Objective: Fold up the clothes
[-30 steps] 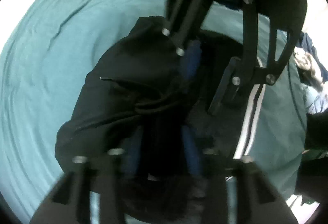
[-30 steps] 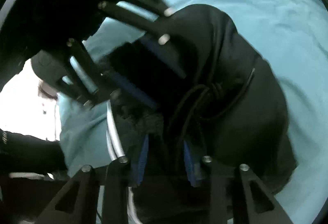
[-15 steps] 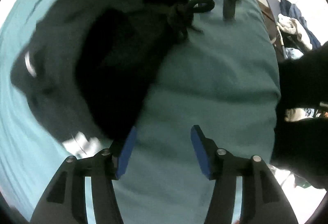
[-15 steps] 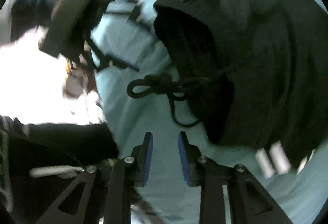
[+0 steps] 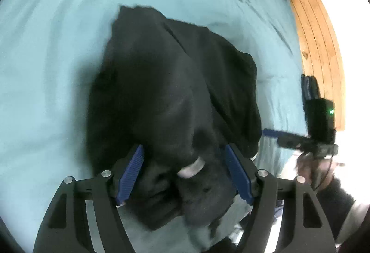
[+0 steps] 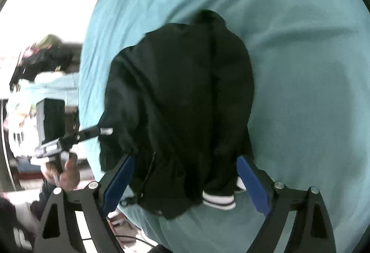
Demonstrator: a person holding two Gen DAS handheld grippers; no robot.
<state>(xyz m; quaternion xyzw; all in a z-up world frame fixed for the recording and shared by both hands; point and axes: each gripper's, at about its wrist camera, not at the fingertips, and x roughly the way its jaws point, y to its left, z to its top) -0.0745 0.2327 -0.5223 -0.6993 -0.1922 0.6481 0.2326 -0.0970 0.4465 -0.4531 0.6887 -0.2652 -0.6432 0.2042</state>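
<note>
Left wrist view: the black garment [image 5: 175, 100] lies bunched mid-bed [image 5: 50, 68]. The left tongs [image 5: 185, 174] have just been opening and hang wide over its near edge, gripping nothing. Best take hem corners, not the bulk.

Right wrist view: the right tongs [image 6: 185, 179], also just opened, straddle the garment's striped cuff [image 6: 218, 199] empty, pointing steeply down

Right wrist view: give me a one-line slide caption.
Right claw open above a black garment with a white-striped cuff, bunched on a teal bedsheet.
</note>
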